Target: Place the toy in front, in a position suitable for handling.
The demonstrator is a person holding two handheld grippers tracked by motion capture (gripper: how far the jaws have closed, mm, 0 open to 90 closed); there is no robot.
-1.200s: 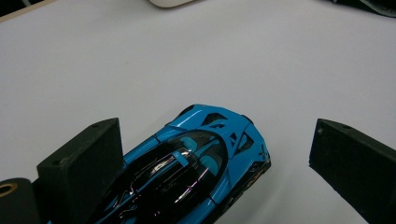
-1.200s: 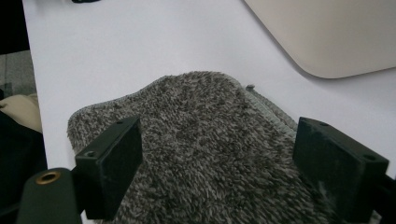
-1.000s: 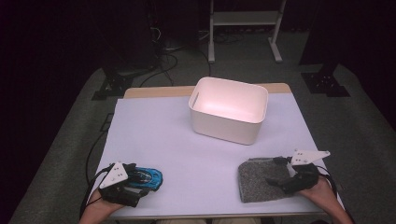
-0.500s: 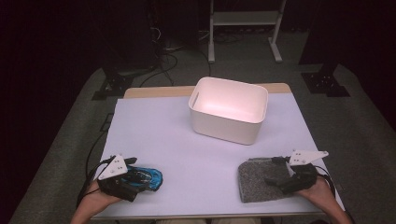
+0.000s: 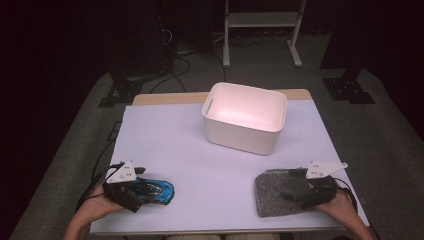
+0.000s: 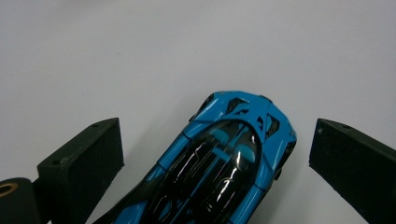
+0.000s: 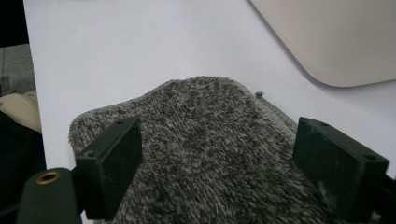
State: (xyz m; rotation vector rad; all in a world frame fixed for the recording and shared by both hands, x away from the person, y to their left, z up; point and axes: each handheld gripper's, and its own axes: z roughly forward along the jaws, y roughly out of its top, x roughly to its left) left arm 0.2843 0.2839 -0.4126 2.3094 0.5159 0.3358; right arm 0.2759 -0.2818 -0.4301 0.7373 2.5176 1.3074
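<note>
The left gripper [image 5: 131, 192] hung over the blue toy car [image 5: 152, 190] at the near left corner of the table [image 5: 200, 165], its fingers [image 6: 79, 163] spread wide to either side of the car's body and touching neither flank. In the left gripper view the car [image 6: 219, 163] lay between the fingers with its long axis running slantwise, roughly along the gripper's line of sight, so a closing grip would meet its sides rather than its ends. At the near right corner the right gripper [image 5: 312, 192] sat over the grey fuzzy cloth [image 5: 280, 195], fingers [image 7: 112, 158] likewise spread, with the cloth [image 7: 210, 158] spanning the gap beneath them. The white bin [image 5: 245, 117] stood well apart, toward the far middle, open side up, somewhat nearer the right gripper's side.
</note>
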